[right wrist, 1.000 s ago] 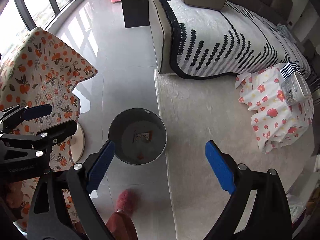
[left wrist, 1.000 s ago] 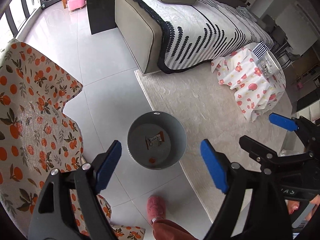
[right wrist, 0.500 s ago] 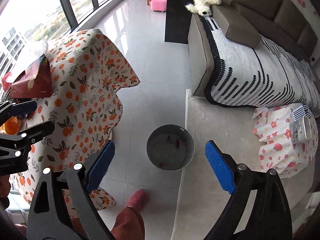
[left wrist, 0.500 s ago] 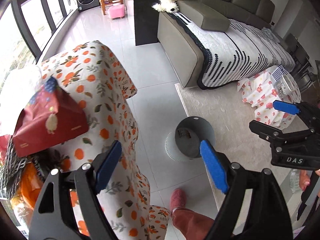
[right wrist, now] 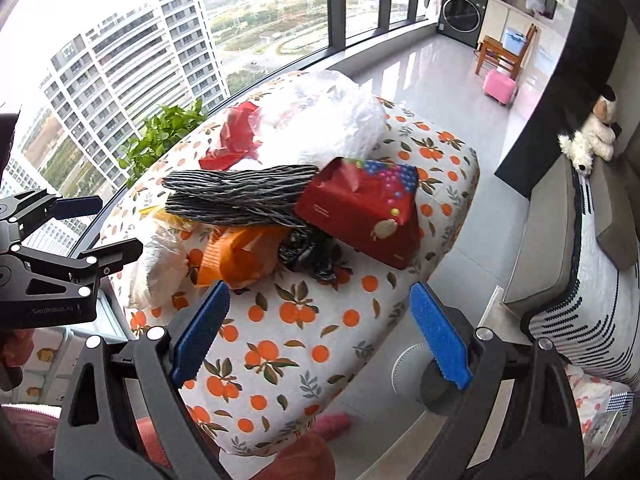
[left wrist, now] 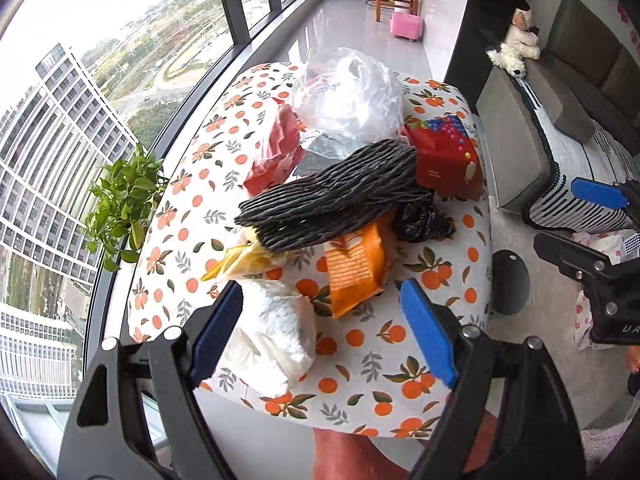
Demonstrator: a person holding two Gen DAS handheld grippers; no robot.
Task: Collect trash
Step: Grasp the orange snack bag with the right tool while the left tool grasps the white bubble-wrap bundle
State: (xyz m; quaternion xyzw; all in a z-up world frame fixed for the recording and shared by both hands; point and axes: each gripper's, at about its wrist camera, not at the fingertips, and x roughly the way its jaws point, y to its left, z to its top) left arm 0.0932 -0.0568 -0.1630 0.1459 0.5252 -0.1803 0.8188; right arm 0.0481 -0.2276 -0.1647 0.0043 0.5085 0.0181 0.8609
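A pile of trash lies on the table with the orange-print cloth (left wrist: 432, 280) (right wrist: 296, 320): an orange snack bag (left wrist: 354, 268) (right wrist: 236, 256), a white crumpled bag (left wrist: 280, 320) (right wrist: 160, 268), a black crumpled bag (left wrist: 420, 220) (right wrist: 308, 256), a red box (left wrist: 444, 160) (right wrist: 360, 212), a dark woven mat (left wrist: 332, 196) (right wrist: 240, 196), a clear plastic bag (left wrist: 352, 92) (right wrist: 332, 120) and red wrapping (left wrist: 276, 152) (right wrist: 232, 140). My left gripper (left wrist: 320, 332) is open and empty above the table's near side. My right gripper (right wrist: 320, 336) is open and empty over the cloth. The grey bin (left wrist: 510, 282) (right wrist: 440, 388) stands on the floor to the right.
A green plant (left wrist: 120, 204) (right wrist: 164, 136) stands by the window behind the table. A sofa with a striped cover (left wrist: 560, 152) (right wrist: 580, 300) is at the right. A pink slipper (right wrist: 332, 426) is below the table edge.
Both grippers have swung up and left from over the bin on the floor to over the table with the trash pile. Both stayed open and empty.
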